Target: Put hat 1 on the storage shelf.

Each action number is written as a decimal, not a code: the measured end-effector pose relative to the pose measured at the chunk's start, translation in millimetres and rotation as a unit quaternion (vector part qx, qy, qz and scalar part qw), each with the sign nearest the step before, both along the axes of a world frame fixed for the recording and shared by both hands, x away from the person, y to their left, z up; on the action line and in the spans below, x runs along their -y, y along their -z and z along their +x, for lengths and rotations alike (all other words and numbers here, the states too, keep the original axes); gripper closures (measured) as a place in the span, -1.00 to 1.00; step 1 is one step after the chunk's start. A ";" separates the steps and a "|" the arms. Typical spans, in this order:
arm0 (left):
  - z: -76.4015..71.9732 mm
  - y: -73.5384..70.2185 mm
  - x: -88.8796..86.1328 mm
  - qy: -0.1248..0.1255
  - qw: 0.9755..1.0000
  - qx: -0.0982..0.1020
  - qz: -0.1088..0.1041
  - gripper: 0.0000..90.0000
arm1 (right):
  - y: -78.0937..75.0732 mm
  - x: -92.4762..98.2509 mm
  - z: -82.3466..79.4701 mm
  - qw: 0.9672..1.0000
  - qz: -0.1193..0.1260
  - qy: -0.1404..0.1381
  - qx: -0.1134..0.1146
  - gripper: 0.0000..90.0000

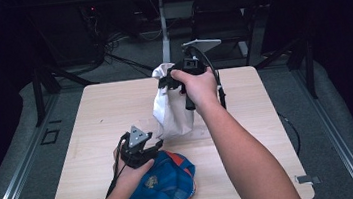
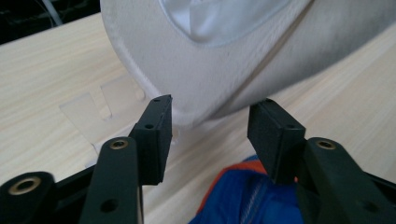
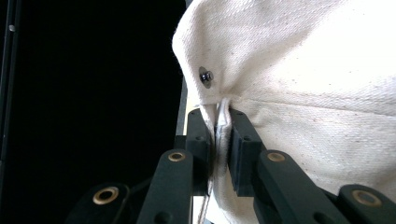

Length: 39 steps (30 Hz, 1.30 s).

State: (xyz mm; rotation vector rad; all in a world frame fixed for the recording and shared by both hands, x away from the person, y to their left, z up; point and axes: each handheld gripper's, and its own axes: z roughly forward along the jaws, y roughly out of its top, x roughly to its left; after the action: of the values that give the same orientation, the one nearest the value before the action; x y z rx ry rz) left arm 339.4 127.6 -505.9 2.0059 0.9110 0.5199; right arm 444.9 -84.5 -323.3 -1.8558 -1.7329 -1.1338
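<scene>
A pale wooden table (image 1: 91, 119) fills the middle of the high view, with dark floor around it.

At lower left of that view, the left gripper (image 1: 155, 145) sits in the person's left hand (image 1: 131, 174), resting over a blue cap with orange trim (image 1: 171, 180) near the table's front edge. Its jaws stand apart and grip nothing. In the left gripper view, the lowest edge of a white cap (image 2: 205, 70) hangs between the two spread jaws, close to the left one, but the pads do not press on it.

At centre of the high view, the white cap (image 1: 172, 111) hangs upright, its lower edge at the tabletop. It looks light, soft cotton that sags and folds, so a seam or edge gives the surest hold.

At upper centre right, the right gripper (image 1: 168, 82) is clamped on the cap's top. The right gripper view shows its jaws pinching a folded seam (image 3: 222, 122) just below a small metal eyelet (image 3: 205, 76).
</scene>
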 end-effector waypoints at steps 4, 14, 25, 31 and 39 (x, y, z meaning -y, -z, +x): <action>5.0 -1.9 8.9 0.000 1.000 0.000 0.008 0.24 | 0.0 -2.8 0.8 1.000 -0.001 0.001 0.004 0.79; 7.8 1.4 -2.0 -0.009 1.000 -0.003 -0.018 0.73 | -5.7 -14.2 -2.4 1.000 -0.003 -0.016 0.007 0.79; 12.3 16.9 -28.0 -0.015 0.989 -0.036 -0.141 0.79 | -2.0 -34.1 -3.8 0.999 -0.011 -0.038 0.001 0.79; 10.1 22.4 -30.5 -0.036 0.989 -0.042 -0.139 0.80 | 1.2 -35.4 -3.7 0.999 -0.020 -0.045 -0.003 0.79; 4.5 35.1 -31.6 -0.069 0.982 -0.051 -0.167 0.81 | 7.8 -33.4 -4.1 0.999 -0.028 -0.045 -0.005 0.79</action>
State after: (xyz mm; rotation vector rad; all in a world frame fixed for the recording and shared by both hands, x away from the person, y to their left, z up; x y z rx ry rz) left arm 343.8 159.1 -541.0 1.6863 1.1267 0.3158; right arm 440.8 -51.1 -331.1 -1.7930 -1.8417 -1.0492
